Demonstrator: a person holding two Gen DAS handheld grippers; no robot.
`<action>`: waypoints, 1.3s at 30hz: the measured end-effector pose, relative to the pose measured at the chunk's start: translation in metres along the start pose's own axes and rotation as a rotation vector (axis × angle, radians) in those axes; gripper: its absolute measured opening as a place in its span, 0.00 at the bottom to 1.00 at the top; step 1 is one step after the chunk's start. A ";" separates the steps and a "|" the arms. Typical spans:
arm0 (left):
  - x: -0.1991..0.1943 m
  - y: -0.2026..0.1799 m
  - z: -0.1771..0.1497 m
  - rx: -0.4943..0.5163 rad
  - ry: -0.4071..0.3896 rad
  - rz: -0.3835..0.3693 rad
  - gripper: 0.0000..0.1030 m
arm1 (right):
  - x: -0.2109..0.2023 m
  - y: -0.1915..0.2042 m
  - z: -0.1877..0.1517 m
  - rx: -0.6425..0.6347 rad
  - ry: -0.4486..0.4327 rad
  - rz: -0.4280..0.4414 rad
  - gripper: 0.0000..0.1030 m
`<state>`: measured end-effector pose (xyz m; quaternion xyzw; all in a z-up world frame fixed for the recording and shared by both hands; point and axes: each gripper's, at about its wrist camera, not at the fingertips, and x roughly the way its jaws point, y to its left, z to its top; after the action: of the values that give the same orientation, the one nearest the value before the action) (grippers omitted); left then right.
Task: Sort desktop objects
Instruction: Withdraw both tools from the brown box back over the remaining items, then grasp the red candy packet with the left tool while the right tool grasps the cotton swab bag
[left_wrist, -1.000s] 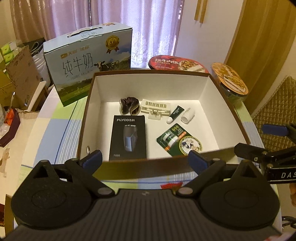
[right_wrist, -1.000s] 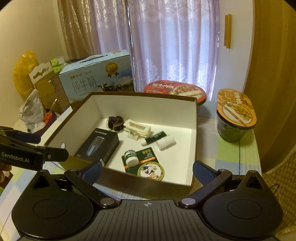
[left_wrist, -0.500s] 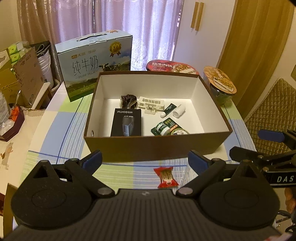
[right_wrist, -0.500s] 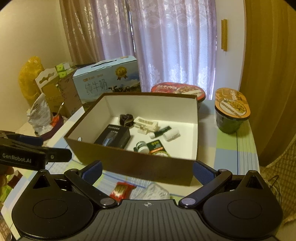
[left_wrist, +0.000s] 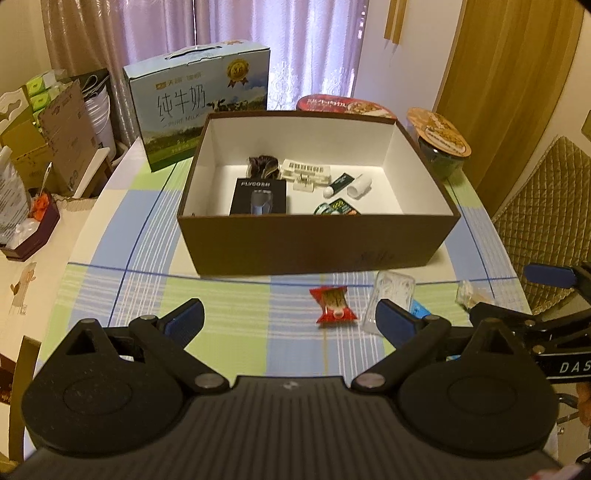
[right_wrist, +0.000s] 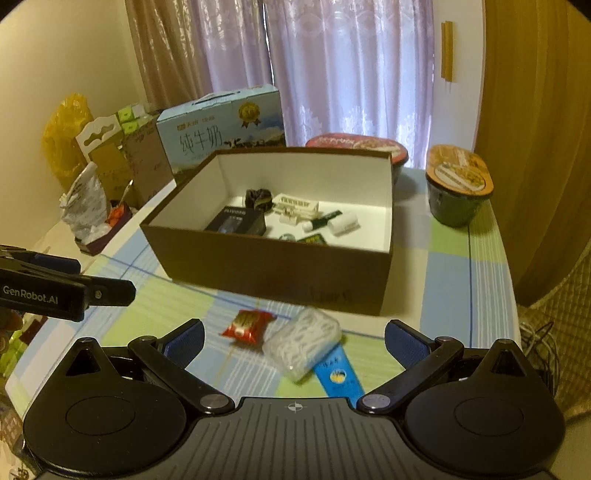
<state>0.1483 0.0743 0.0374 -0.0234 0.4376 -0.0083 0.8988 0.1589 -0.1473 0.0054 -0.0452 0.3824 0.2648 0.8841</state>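
Note:
A brown cardboard box (left_wrist: 317, 243) (right_wrist: 266, 266) with a white inside stands mid-table. It holds a black shaver box (left_wrist: 258, 197), a dark scrunchie (left_wrist: 262, 166), a white comb pack (left_wrist: 306, 171), a small tube (left_wrist: 338, 184) and a green pack (left_wrist: 336, 207). In front of it lie a red snack packet (left_wrist: 332, 304) (right_wrist: 247, 325), a clear plastic case (left_wrist: 389, 295) (right_wrist: 303, 343) and a blue card (right_wrist: 338, 376). My left gripper (left_wrist: 291, 319) is open above the table before the packet. My right gripper (right_wrist: 293, 341) is open above the packet and case.
A blue milk carton box (left_wrist: 199, 107) stands behind the brown box on the left. Two instant noodle bowls (left_wrist: 439, 144) (left_wrist: 343, 107) stand at the back right. Clutter and cardboard (left_wrist: 48, 147) sit off the table's left. A quilted chair (left_wrist: 546, 206) is on the right.
Both grippers have pulled back and away from the box. The near box wall, the red packet, the clear case and the blue card have come into view. Both stay open.

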 end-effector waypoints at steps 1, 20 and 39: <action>0.000 0.000 -0.002 0.000 0.003 0.002 0.95 | -0.001 0.000 -0.003 0.000 0.005 0.001 0.98; 0.016 -0.011 -0.040 0.032 0.102 0.045 0.95 | 0.001 -0.013 -0.043 0.013 0.103 -0.005 0.98; 0.048 -0.017 -0.032 0.051 0.155 0.057 0.95 | 0.026 -0.038 -0.049 0.052 0.154 -0.027 0.98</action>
<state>0.1529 0.0550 -0.0191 0.0129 0.5058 0.0043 0.8625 0.1602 -0.1824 -0.0517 -0.0478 0.4555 0.2385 0.8564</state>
